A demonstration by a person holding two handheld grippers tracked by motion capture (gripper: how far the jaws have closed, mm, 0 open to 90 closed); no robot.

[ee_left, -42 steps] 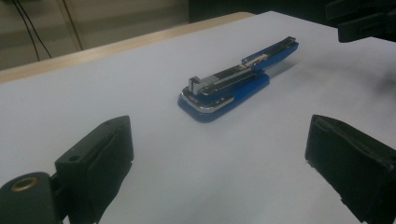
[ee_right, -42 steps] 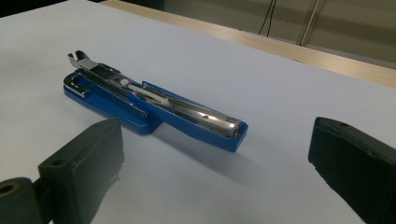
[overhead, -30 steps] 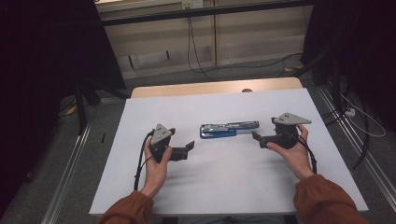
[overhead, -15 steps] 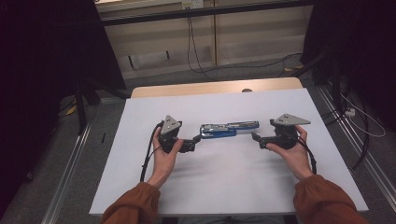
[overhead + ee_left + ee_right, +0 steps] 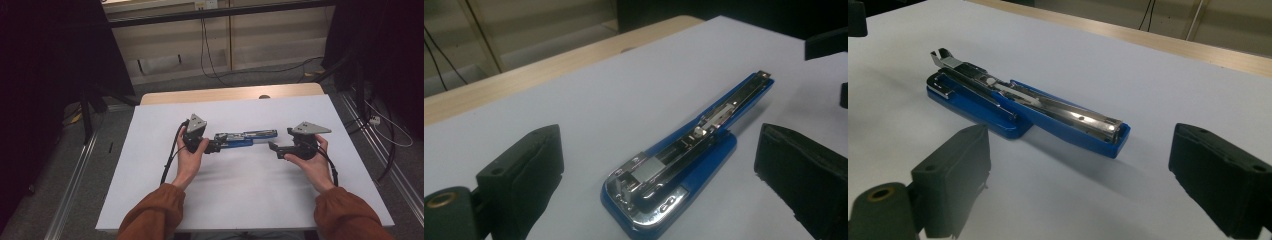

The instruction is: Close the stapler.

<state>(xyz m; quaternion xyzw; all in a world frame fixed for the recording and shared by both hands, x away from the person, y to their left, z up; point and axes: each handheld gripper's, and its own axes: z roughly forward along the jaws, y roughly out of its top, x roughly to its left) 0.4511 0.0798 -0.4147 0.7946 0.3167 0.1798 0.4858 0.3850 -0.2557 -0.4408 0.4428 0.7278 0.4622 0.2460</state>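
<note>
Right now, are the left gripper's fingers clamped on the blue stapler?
No, the fingers stand apart on either side of the blue stapler, with white table showing between.

A wooden table [image 5: 227, 93] carries a white sheet [image 5: 240, 200] over nearly all its top. On the sheet lies a blue stapler [image 5: 244, 138], between the left gripper [image 5: 216, 146] and the right gripper [image 5: 274, 147], its back end just ahead of the left one.
</note>
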